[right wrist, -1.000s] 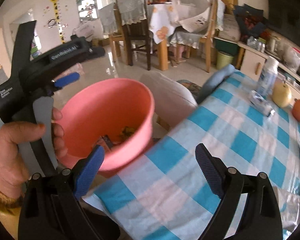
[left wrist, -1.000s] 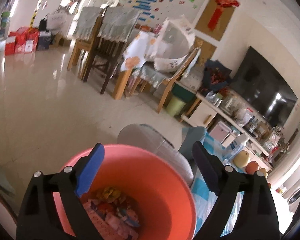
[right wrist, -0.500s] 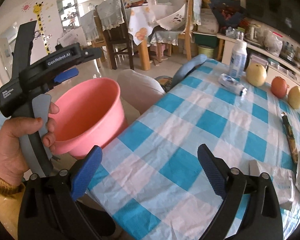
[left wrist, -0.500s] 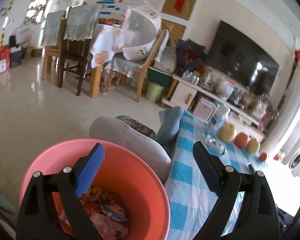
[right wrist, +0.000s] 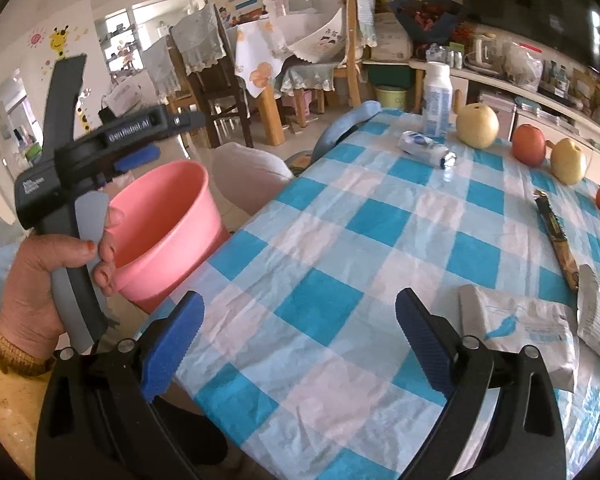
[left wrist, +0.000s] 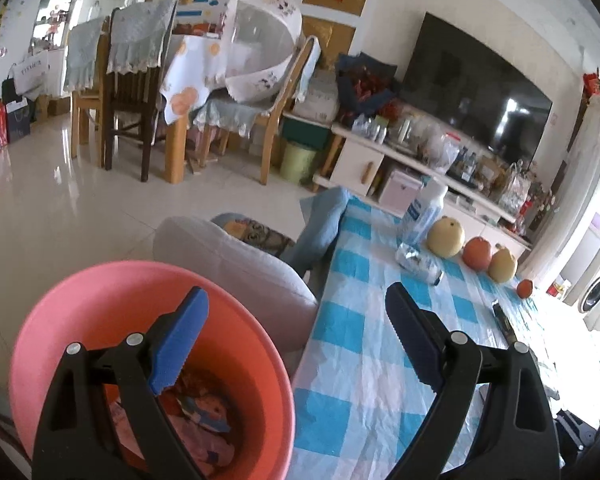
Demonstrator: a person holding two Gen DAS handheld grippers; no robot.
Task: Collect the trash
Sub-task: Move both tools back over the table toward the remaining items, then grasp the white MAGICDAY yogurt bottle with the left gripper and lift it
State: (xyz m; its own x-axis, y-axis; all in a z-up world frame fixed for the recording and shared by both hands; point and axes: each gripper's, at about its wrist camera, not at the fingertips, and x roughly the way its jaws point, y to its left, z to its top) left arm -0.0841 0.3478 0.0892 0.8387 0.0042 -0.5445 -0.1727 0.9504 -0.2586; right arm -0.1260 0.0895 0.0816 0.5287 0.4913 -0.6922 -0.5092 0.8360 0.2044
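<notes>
A pink bin [left wrist: 100, 312] with several wrappers [left wrist: 204, 428] in it stands beside the table's left edge; it also shows in the right wrist view [right wrist: 168, 220]. My left gripper [left wrist: 296, 344] is open and empty above the bin's rim. My right gripper [right wrist: 300, 344] is open and empty over the blue-checked tablecloth [right wrist: 340, 248]. On the cloth lie a crushed can [right wrist: 426, 148], a long dark wrapper [right wrist: 556, 236] and two white packets [right wrist: 520, 332].
A white bottle [right wrist: 438, 100], two pears [right wrist: 477, 126] and two orange fruits [right wrist: 528, 145] stand at the table's far side. A grey cushioned seat [left wrist: 228, 256] sits beside the bin. Dining chairs, a TV stand and a green bin [left wrist: 296, 160] lie beyond.
Both views have swung right, from the bin toward the table. The right gripper has moved over the cloth and the packets have come into view. Both grippers stay open.
</notes>
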